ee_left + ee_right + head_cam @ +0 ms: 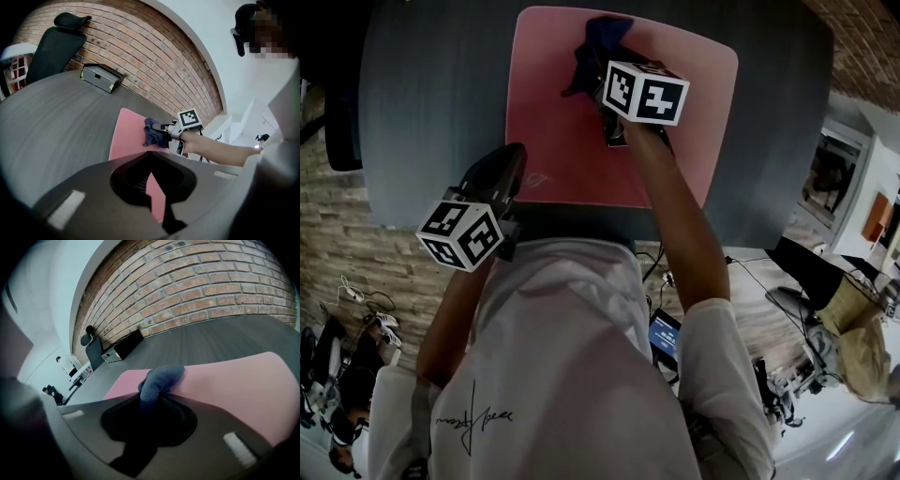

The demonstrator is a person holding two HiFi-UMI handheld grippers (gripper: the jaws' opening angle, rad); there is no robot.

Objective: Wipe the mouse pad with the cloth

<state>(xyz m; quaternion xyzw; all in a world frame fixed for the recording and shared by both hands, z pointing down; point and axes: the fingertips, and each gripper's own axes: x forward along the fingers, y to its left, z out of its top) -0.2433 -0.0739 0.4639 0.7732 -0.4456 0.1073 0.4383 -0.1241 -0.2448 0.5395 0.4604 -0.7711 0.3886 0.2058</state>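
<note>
Right gripper (149, 401): clamped on cloth (159, 378), mouse pad (675, 141) far edge. Left gripper (151, 176): closed, empty. We judge wiping underway, unfinished.

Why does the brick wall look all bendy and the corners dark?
Left gripper view: the wide lens bows the brick wall into an arch, and the corners go black. Right gripper view: same bend; the cloth near the lens looks soft. Head view: the mouse pad is evenly lit, no glare.
</note>
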